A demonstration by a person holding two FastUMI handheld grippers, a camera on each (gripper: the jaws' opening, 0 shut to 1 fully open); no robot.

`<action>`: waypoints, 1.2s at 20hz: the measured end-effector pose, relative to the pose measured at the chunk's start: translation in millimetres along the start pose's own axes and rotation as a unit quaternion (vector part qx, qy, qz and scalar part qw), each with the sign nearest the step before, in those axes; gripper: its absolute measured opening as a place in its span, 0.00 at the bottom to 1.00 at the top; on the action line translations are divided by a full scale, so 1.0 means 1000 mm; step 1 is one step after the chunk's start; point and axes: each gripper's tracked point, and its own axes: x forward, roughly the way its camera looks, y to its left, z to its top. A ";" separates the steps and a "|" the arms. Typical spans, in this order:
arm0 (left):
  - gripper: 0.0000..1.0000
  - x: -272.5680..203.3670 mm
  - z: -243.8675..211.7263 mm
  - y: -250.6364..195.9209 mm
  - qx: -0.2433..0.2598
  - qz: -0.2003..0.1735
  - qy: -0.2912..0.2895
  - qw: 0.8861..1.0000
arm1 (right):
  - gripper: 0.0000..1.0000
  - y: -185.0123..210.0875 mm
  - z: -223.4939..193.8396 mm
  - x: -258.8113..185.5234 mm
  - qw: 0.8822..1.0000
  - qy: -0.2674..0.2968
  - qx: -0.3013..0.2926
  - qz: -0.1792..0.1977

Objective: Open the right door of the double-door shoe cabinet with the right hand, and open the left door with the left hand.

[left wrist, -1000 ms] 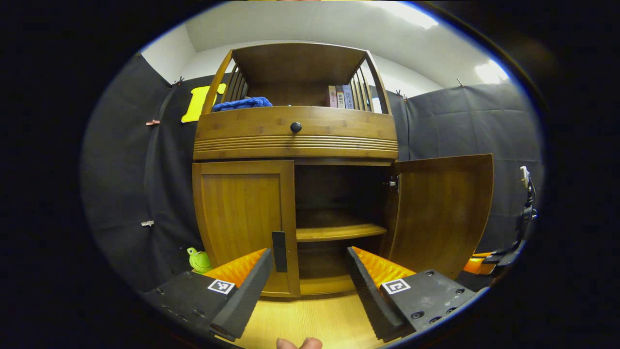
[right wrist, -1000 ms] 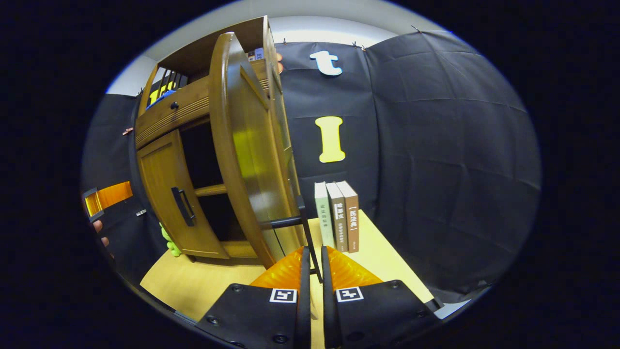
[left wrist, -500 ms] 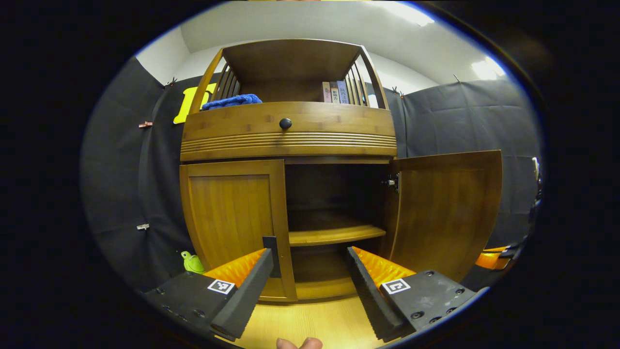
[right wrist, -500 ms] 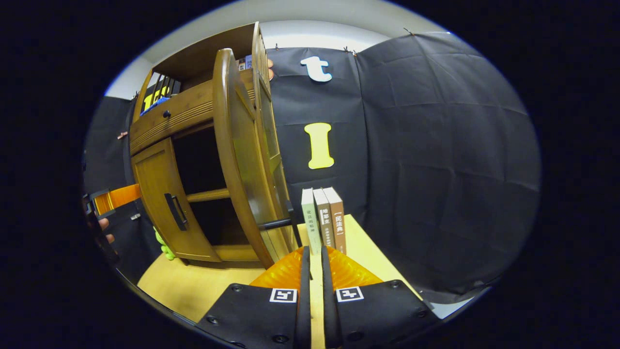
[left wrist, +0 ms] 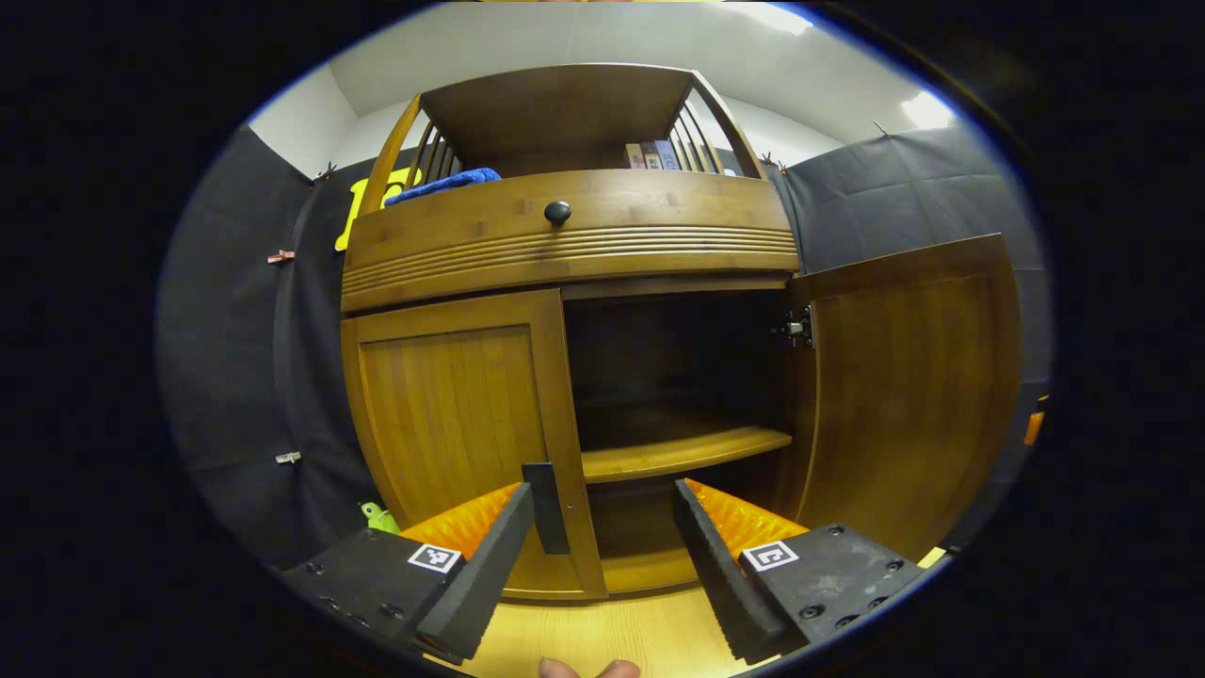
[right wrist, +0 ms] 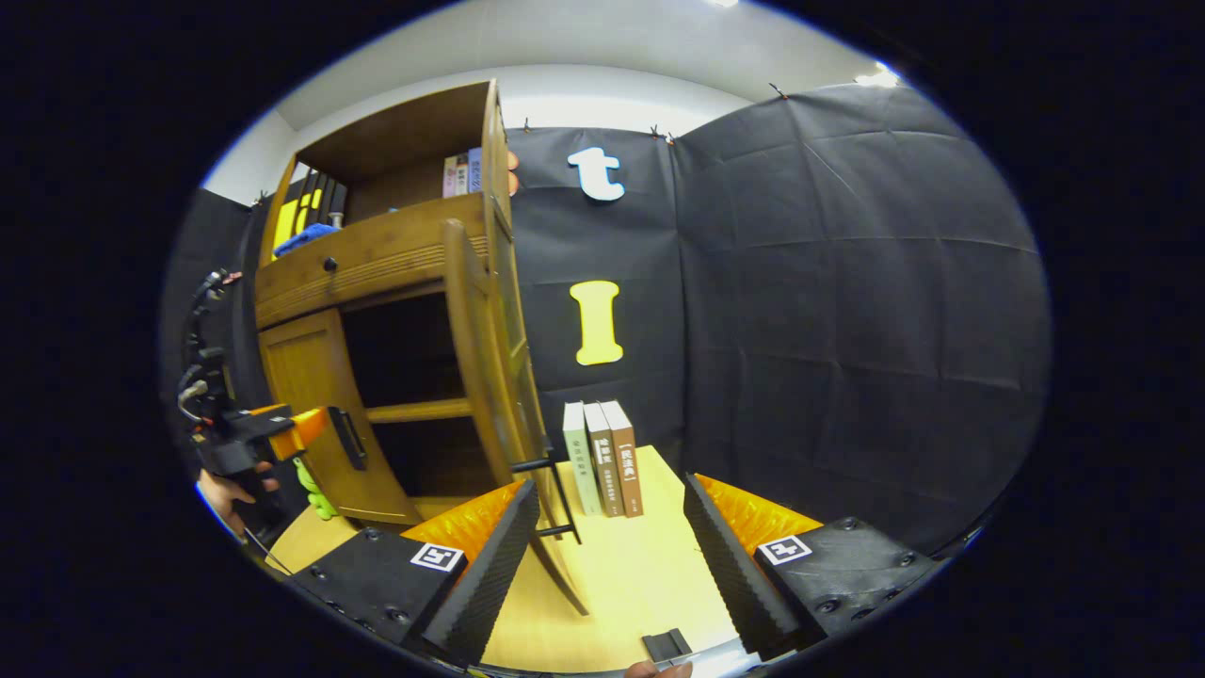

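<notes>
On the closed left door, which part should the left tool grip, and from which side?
Grip the dark vertical handle near the inner edge of the left door, coming straight from the front. It is a thin upright bar, so the open left tool likely closes across it sideways.

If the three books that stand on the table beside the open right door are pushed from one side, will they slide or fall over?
The three books stand upright on narrow bottom edges with no bookend visible, so a sideways push would probably topple them like dominoes. They look stiff and bound, so they should not bend. The table looks smooth, so a low push might slide them instead.
</notes>
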 end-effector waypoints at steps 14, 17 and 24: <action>0.75 0.096 -0.089 0.058 -0.027 0.046 0.052 0.997 | 0.98 0.100 0.004 0.000 0.996 -0.021 -0.027 0.080; 0.69 0.116 -0.091 0.060 -0.043 0.047 0.054 0.997 | 1.00 0.097 0.004 0.006 0.997 -0.022 -0.031 0.073; 0.37 0.137 -0.097 0.064 -0.030 0.067 0.060 0.996 | 0.98 0.088 -0.003 0.019 0.998 -0.009 -0.032 0.058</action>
